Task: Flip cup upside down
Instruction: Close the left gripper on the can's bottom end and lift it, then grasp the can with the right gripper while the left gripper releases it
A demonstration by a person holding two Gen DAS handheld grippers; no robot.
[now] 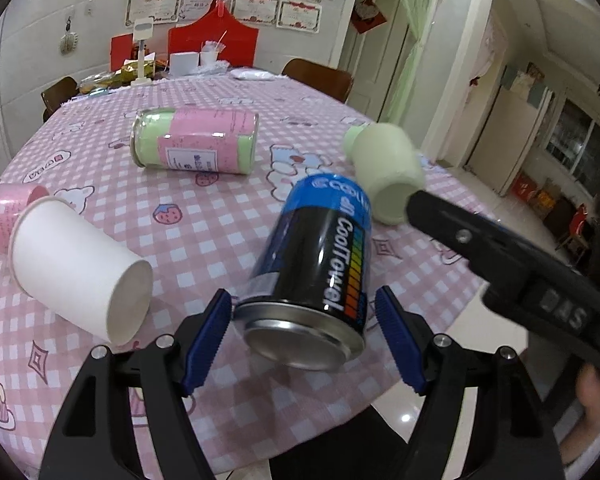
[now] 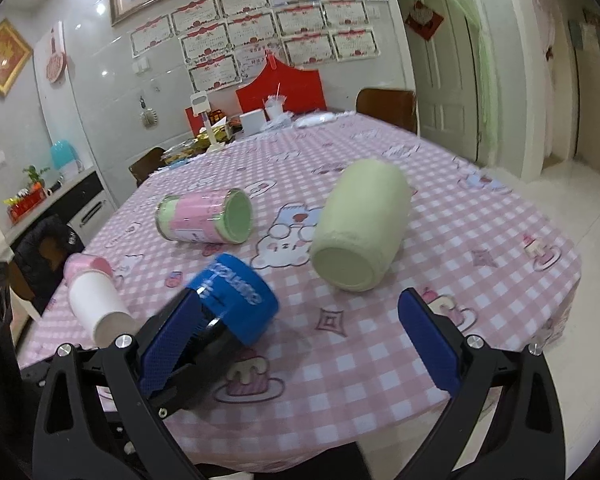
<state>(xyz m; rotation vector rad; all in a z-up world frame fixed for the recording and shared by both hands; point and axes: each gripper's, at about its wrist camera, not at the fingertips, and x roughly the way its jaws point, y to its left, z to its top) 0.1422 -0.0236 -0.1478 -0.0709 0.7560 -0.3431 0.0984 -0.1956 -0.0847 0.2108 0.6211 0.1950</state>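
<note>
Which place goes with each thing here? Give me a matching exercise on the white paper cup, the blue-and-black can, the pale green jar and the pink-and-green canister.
Things:
1. white paper cup
2. blue-and-black metal can
3. pale green cylindrical jar
4. pink-and-green labelled canister

Places:
A. on its side, beyond the other three
B. tilted between the fingers of the left gripper
C. on its side at the left, base toward the left wrist camera
D. lying ahead of the open right gripper, base toward it

Pairs: 1-C, 2-B, 3-D, 4-A
</note>
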